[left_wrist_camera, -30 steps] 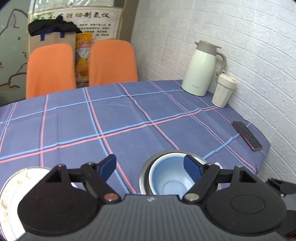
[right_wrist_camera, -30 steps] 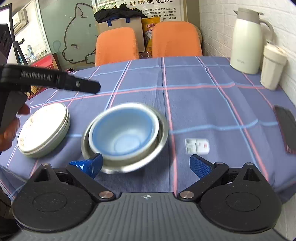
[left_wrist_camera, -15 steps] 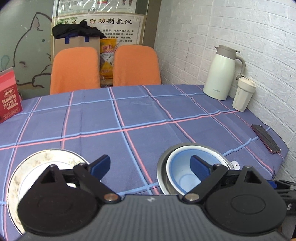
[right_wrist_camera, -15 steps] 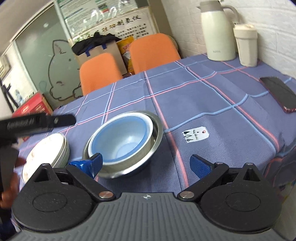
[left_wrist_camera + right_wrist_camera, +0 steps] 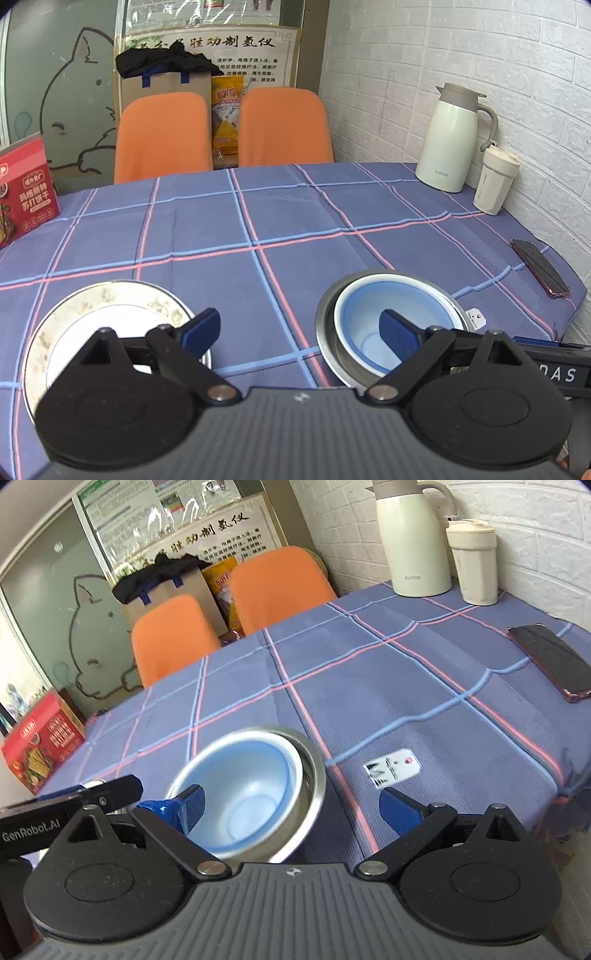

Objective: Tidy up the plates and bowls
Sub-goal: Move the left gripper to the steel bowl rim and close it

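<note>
The pale blue bowl [image 5: 384,325] sits nested inside the round stainless-steel bowl [image 5: 397,278], both near the front edge of the table [image 5: 295,221], toward its right-hand corner. Judged from its matte, thick wall, the blue bowl looks like light plastic: stiff enough, not fragile, unlikely to slip. The steel bowl beneath is thin-rimmed and polished, so expect it to be slick and to skate on the cloth if nudged. You would do best to pinch a rim, one pad inside and one outside, not span a whole bowl.

The white ceramic-looking plate with a speckled rim [image 5: 107,299] lies at the front left of the table, well apart from the bowls. Treat it as heavier and breakable; take it at the edge. Whether it is one plate or a stack cannot be told here.

Your left gripper [image 5: 299,332] stands spread and empty, hovering between plate and bowls. Your right gripper [image 5: 291,808] is likewise spread, grasping nothing, its left pad over the blue bowl.
</note>
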A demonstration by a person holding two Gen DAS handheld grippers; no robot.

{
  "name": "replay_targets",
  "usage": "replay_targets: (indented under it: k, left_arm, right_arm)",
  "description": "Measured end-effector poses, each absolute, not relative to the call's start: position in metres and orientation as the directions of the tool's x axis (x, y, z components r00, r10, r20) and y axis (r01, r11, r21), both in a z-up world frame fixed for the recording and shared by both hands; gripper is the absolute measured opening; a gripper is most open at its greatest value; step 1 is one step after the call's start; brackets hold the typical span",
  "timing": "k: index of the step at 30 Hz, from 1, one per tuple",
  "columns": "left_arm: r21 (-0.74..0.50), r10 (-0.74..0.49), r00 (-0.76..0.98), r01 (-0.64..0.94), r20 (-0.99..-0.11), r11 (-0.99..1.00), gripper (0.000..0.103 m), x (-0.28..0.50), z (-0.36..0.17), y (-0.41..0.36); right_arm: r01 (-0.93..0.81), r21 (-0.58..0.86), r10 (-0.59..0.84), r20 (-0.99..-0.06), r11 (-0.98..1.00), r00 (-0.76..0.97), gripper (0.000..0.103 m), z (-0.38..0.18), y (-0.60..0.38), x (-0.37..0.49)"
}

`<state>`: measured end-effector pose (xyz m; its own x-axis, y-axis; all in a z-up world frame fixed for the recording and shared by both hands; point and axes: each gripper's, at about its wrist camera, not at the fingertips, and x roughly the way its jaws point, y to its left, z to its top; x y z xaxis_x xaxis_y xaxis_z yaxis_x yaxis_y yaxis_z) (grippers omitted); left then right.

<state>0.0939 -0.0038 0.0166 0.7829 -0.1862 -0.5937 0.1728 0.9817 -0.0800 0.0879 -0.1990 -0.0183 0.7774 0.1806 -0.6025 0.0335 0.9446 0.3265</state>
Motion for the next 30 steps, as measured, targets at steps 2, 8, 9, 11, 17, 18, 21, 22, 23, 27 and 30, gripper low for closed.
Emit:
replay_targets:
  k: [2,8,9,11,17,18,21,22,23,27,30]
  left_arm:
    - [-0.077,-0.184,0.786,0.172,-0.59,0.982,0.092,0.088,0.018,-0.004]
    - [-0.048,-0.155,0.796,0.157,-0.585,0.986,0.092,0.071,0.02,-0.005]
    - [-0.055,-0.158,0.794,0.156,-0.587,0.986,0.092,0.069,0.02,-0.005]
    - [-0.061,-0.165,0.79,0.159,-0.591,0.985,0.092,0.064,0.02,-0.004]
    - [-0.051,-0.164,0.792,0.166,-0.588,0.985,0.092,0.058,0.021,-0.007]
    - [-0.051,-0.164,0.792,0.166,-0.589,0.985,0.092,0.058,0.021,-0.007]
    - [-0.053,-0.163,0.787,0.164,-0.595,0.985,0.092,0.061,0.021,-0.006]
    - [-0.052,-0.159,0.785,0.161,-0.599,0.986,0.092,0.063,0.02,-0.006]
    - [-0.049,-0.154,0.783,0.157,-0.602,0.986,0.092,0.066,0.02,-0.007]
    - [-0.043,-0.141,0.775,0.146,-0.616,0.988,0.092,0.076,0.018,-0.01]
    - [-0.031,-0.125,0.768,0.136,-0.627,0.99,0.092,0.086,0.015,-0.013]
  right_arm:
    - [0.039,0.328,0.177,-0.602,0.944,0.778,0.089,-0.018,-0.199,0.083]
    - [0.036,0.319,0.167,-0.586,0.947,0.793,0.089,-0.012,-0.195,0.065]
    - [0.036,0.314,0.163,-0.585,0.949,0.795,0.089,-0.012,-0.193,0.062]
    - [0.033,0.31,0.161,-0.58,0.95,0.799,0.089,-0.01,-0.192,0.056]
    - [0.042,0.249,0.113,-0.574,0.968,0.811,0.089,-0.005,-0.186,0.041]
    - [0.043,0.236,0.103,-0.573,0.971,0.813,0.089,-0.005,-0.185,0.04]
    - [0.041,0.223,0.097,-0.572,0.974,0.814,0.089,-0.005,-0.185,0.039]
    - [0.04,0.226,0.099,-0.573,0.973,0.813,0.089,-0.005,-0.186,0.04]
    - [0.041,0.228,0.101,-0.575,0.973,0.812,0.089,-0.006,-0.186,0.042]
    - [0.03,0.23,0.115,-0.588,0.973,0.801,0.089,-0.009,-0.186,0.051]
    - [0.026,0.226,0.116,-0.593,0.974,0.797,0.089,-0.01,-0.185,0.059]
